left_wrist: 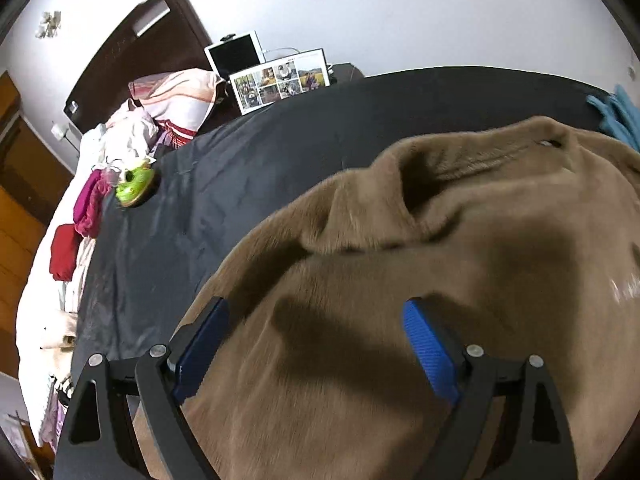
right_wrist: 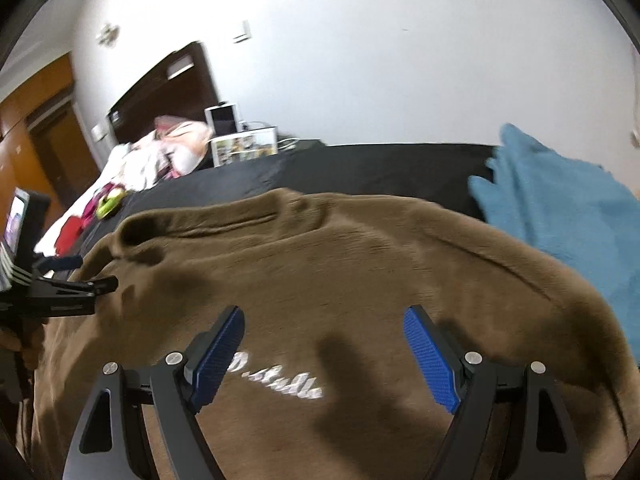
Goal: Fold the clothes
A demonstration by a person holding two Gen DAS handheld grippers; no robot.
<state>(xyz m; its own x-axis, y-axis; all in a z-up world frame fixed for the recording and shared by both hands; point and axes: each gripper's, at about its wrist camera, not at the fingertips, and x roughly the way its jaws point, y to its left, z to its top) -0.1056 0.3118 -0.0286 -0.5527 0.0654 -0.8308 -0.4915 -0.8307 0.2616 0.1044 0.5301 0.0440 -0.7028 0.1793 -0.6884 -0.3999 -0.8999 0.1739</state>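
The brown fleece sweater (right_wrist: 340, 272) lies spread on the black sheet (left_wrist: 248, 168) of the bed, its white lettering (right_wrist: 280, 384) just beyond your right tongs. Your left gripper (left_wrist: 316, 344) hangs over the sweater's near part with its blue pads (left_wrist: 430, 354) wide apart and nothing between them but the fabric below; whether they touch it you cannot tell. Your right gripper (right_wrist: 324, 356) is likewise spread wide and holds nothing. A blue towel (right_wrist: 568, 216) lies to the far right, overlapping the sweater's edge. A green toy (left_wrist: 134, 188) sits far left.
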